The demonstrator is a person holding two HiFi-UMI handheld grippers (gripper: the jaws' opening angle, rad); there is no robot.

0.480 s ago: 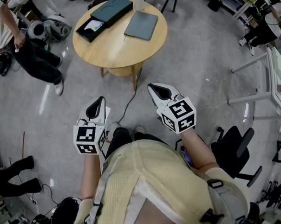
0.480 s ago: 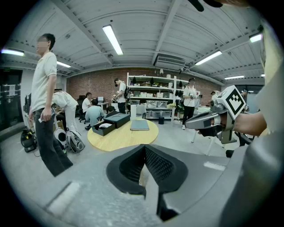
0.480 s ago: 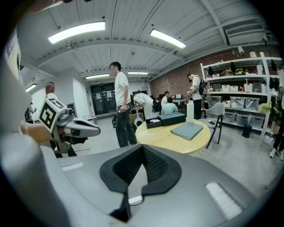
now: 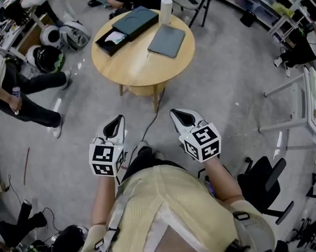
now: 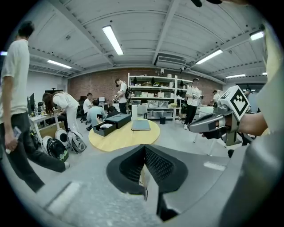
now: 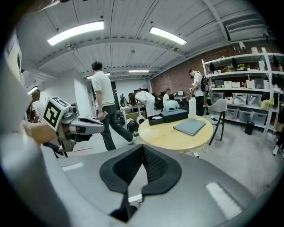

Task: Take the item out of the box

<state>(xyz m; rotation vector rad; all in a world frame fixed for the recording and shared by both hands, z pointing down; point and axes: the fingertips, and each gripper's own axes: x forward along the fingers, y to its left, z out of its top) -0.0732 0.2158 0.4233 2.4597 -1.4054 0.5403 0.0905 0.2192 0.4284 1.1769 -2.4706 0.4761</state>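
A: Both jaw pairs are pressed together with nothing between them. Left gripper (image 4: 115,122) and right gripper (image 4: 178,114) are side by side over the floor, well short of the round bench (image 4: 140,69)
B: Box?
A: Open black box (image 4: 126,26) on the bench's far left, white item (image 4: 115,37) lying inside. Flat grey case (image 4: 167,41) beside it, white cylinder (image 4: 166,10) at the far edge
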